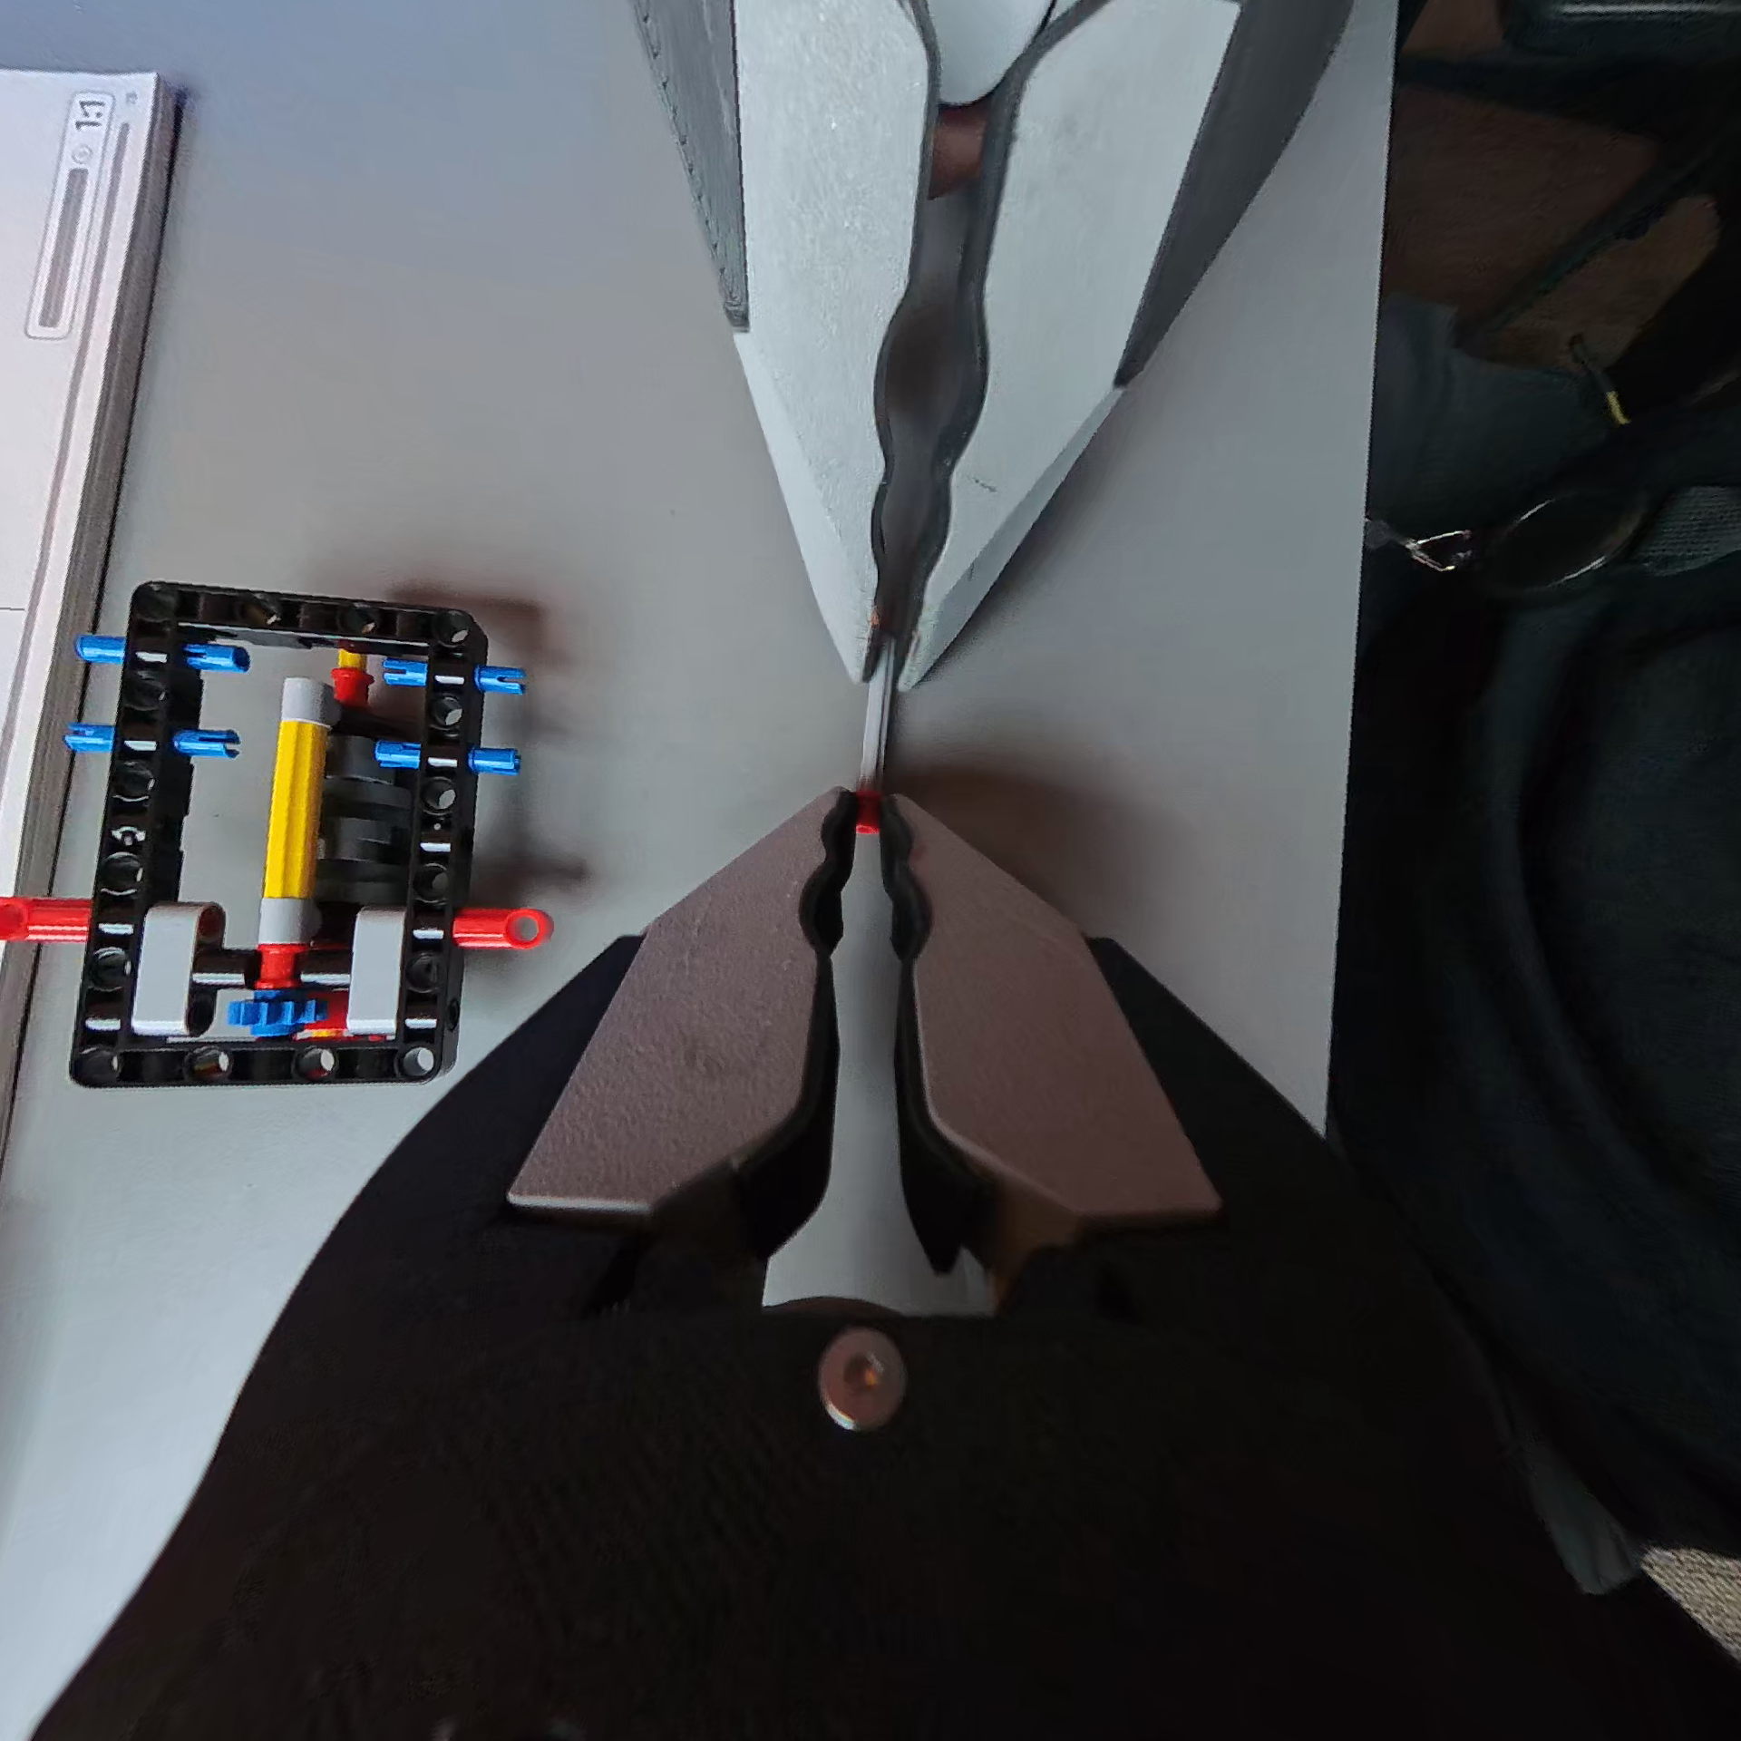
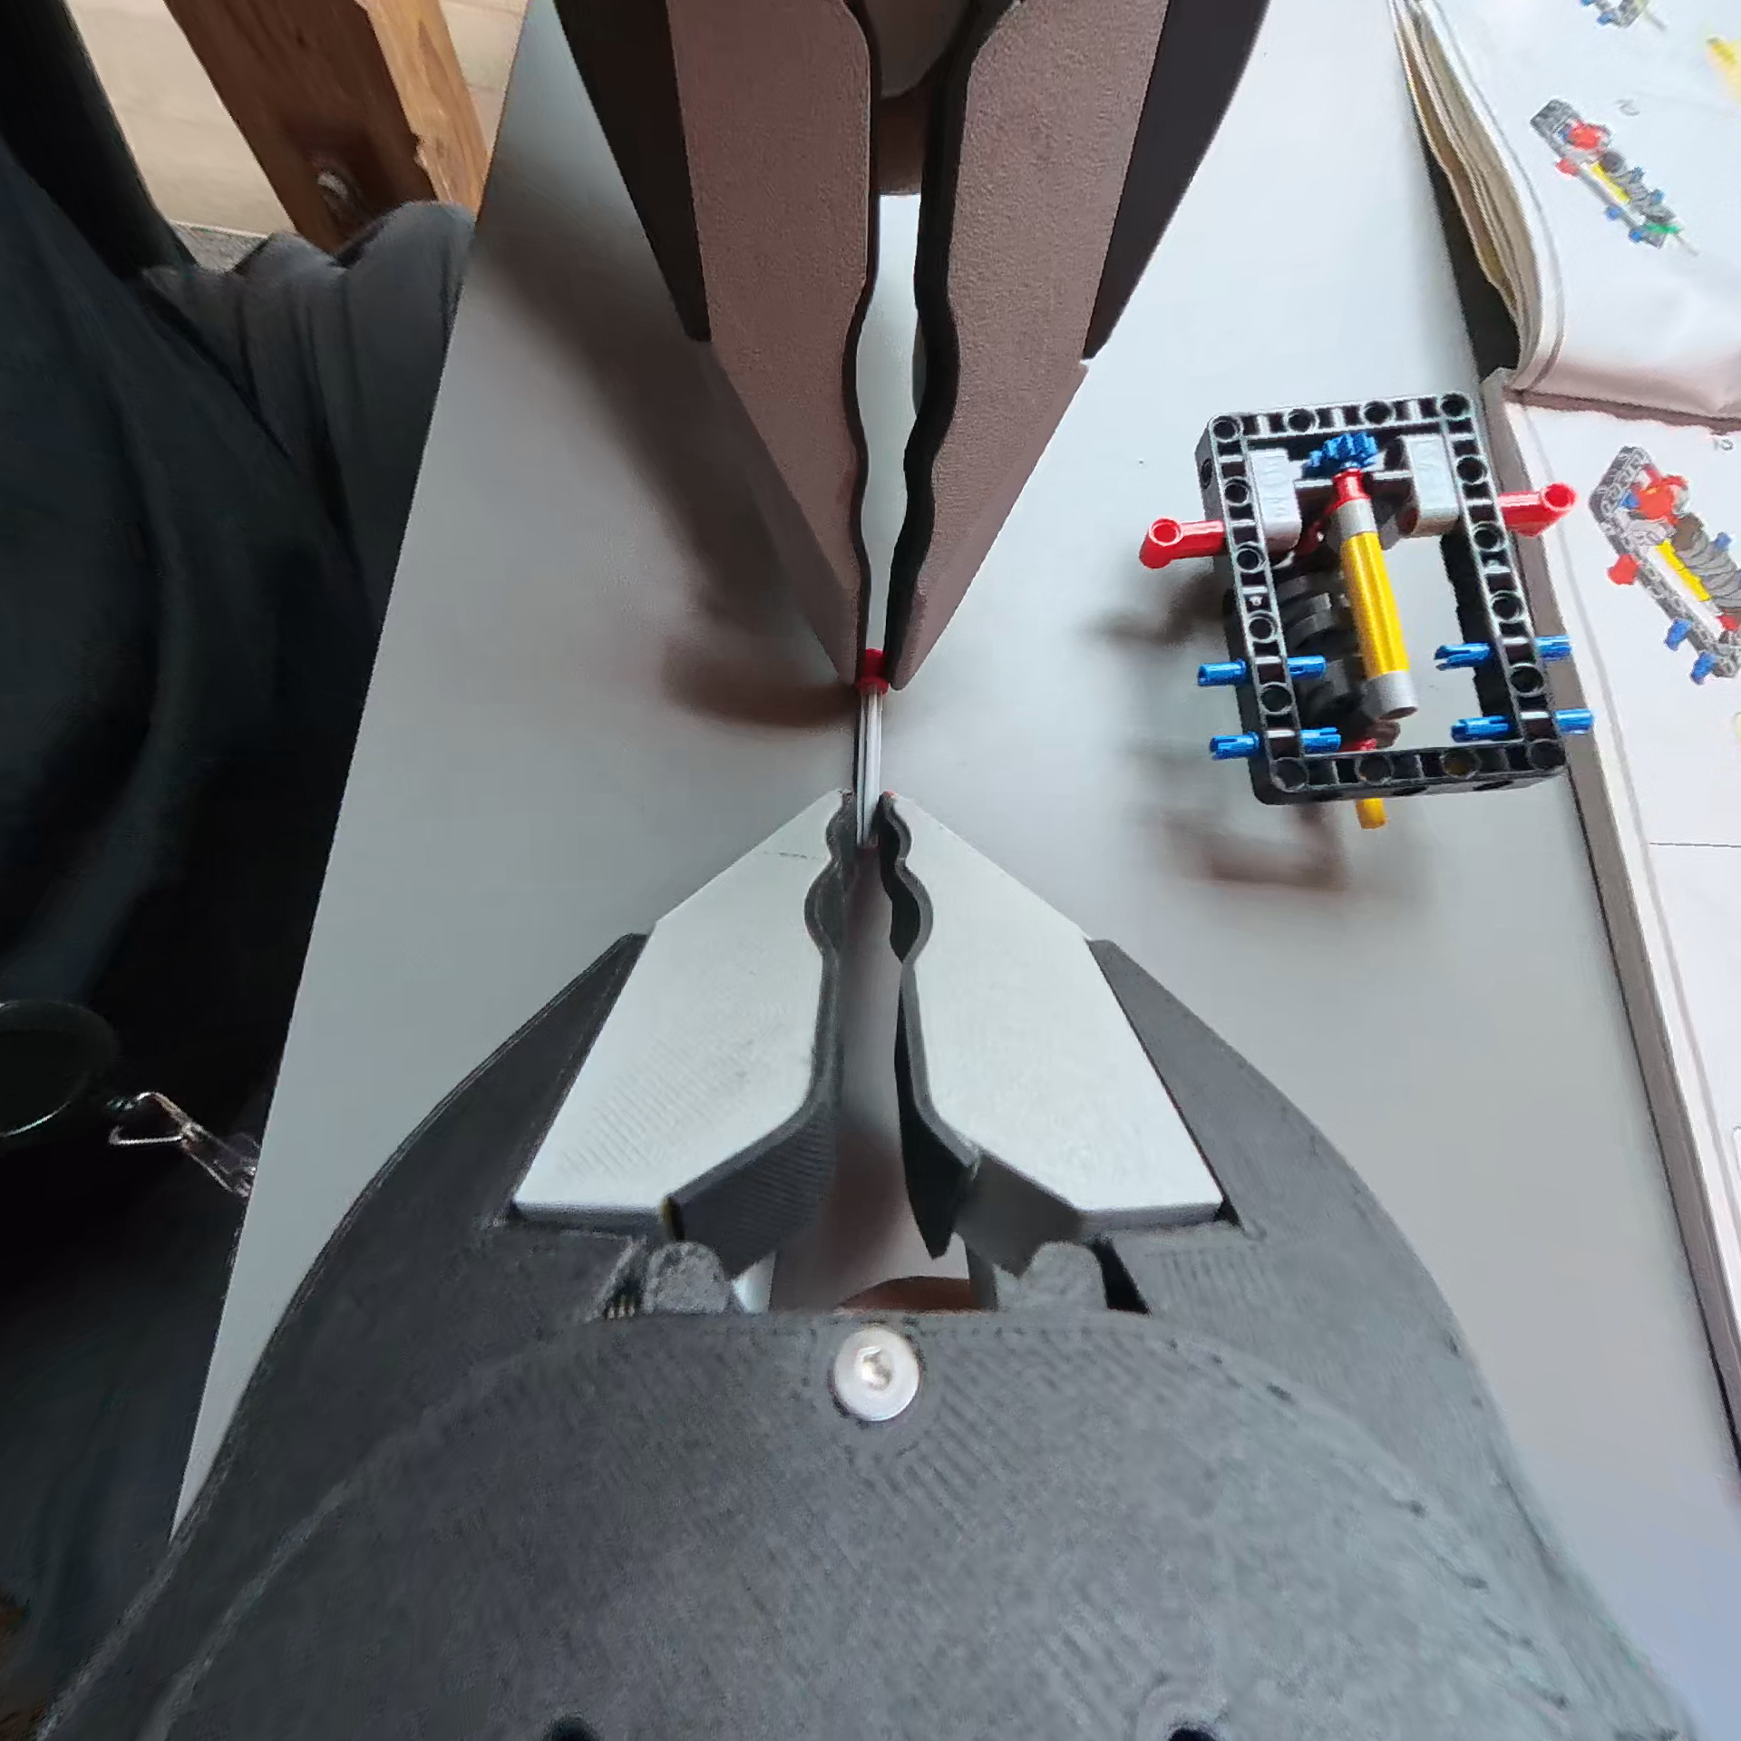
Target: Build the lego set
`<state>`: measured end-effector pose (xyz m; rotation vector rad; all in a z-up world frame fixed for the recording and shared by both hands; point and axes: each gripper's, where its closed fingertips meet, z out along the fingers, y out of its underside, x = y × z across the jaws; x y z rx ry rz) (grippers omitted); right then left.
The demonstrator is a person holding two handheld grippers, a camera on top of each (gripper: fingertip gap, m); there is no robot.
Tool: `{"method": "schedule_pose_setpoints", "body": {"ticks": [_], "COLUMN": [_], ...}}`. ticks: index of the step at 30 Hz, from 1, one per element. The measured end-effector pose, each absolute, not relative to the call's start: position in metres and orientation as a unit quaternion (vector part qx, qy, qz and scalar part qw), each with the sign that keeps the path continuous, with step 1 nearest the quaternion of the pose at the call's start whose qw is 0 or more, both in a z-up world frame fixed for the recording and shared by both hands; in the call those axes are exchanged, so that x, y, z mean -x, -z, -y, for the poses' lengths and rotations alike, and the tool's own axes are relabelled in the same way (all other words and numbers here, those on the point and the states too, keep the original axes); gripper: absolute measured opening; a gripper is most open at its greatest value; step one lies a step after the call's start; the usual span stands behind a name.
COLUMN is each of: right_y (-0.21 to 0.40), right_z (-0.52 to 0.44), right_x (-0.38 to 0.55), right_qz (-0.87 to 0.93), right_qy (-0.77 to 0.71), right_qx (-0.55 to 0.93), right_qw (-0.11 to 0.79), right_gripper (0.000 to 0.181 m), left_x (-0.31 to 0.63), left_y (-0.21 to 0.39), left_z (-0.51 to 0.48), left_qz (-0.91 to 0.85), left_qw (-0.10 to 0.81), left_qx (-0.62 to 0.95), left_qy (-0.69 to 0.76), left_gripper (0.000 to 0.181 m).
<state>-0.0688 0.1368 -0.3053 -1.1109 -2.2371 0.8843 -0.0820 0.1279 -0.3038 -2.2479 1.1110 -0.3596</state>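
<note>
Two grippers met tip to tip above a grey table (image 1: 471, 377). The left gripper (image 1: 868, 812) pinched a red bush (image 1: 868, 814); the right gripper (image 2: 869, 818) gripped a thin grey axle (image 2: 870, 744) entering it. Nearby sat a part-built black frame (image 2: 1380, 603), much seemingly left to add.

Black frame (image 1: 273, 834), blue pins (image 1: 495, 678)
</note>
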Motion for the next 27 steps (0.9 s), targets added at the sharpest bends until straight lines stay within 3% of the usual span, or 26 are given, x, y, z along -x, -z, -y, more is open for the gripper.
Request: {"method": "schedule_pose_setpoints", "body": {"ticks": [4, 8, 27], "right_y": [0.3051, 0.3045, 0.3038], "right_z": [-0.1375, -0.1366, -0.1355], "right_x": [0.0694, 0.0685, 0.0676], "right_qz": [0.816, 0.816, 0.812], "right_qy": [-0.327, -0.333, -0.350], "right_qx": [0.411, 0.410, 0.416], "right_qw": [0.240, 0.234, 0.211], "right_gripper": [0.001, 0.001, 0.001], "left_x": [0.0821, 0.0839, 0.0827], "left_y": [0.3034, 0.3051, 0.3047], "left_z": [-0.1280, -0.1219, -0.1256], "left_qz": [-0.406, -0.399, -0.385], "left_qw": [0.304, 0.300, 0.327], "left_qx": [0.850, 0.852, 0.842], "left_qy": [0.144, 0.154, 0.186], "left_gripper": [0.004, 0.018, 0.005]}}
